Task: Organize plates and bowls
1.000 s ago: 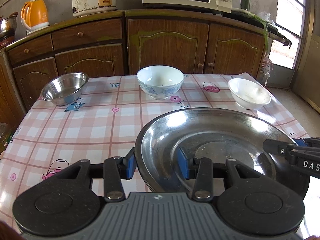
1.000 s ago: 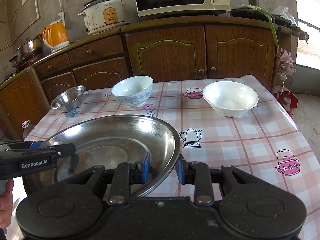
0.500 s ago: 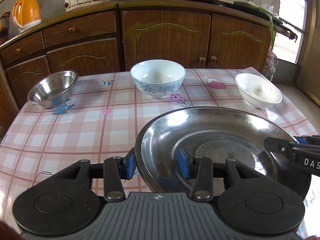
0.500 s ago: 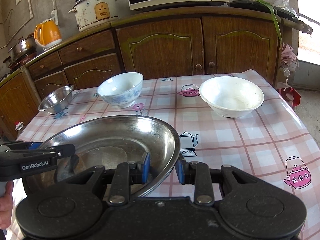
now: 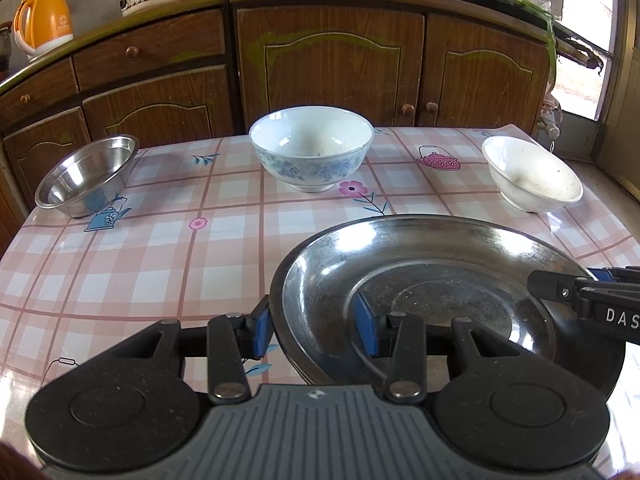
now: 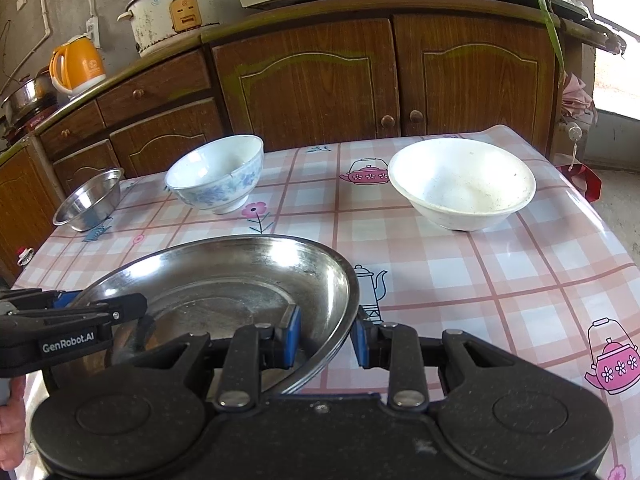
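Steel plate (image 5: 440,280) clamped by both grippers' jaws; only right view shows a hand (image 6: 10,420).

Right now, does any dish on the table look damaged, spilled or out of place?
Nothing is spilled or broken. The small steel bowl sits tilted at the table's far left edge. The blue-patterned bowl and the white bowl show faint specks inside. The large steel plate is gripped at opposite rims by the left gripper and the right gripper.
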The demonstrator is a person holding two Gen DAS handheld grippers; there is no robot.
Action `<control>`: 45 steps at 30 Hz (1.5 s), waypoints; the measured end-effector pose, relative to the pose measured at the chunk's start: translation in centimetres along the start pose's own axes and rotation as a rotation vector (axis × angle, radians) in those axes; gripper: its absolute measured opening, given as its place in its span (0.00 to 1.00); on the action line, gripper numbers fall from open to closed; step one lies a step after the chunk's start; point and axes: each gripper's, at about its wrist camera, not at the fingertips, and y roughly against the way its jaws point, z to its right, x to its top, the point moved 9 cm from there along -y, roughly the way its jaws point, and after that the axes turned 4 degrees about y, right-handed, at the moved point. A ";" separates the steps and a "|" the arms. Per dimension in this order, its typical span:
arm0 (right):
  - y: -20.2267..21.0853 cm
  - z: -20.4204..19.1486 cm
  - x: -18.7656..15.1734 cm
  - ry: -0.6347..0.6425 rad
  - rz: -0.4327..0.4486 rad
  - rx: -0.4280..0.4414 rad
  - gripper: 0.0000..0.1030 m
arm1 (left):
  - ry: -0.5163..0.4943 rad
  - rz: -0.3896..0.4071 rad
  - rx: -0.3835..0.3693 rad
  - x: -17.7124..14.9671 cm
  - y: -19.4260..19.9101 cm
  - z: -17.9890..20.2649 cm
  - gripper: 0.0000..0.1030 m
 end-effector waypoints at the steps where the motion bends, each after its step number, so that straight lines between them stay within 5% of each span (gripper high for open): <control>1: -0.1 0.1 0.0 -0.001 -0.001 -0.002 0.34 | 0.000 -0.001 0.000 0.0 -0.1 0.0 0.41; 45: -1.2 1.0 -1.6 -0.034 -0.079 -0.053 0.34 | 0.026 -0.067 0.008 -1.8 -1.2 0.3 0.40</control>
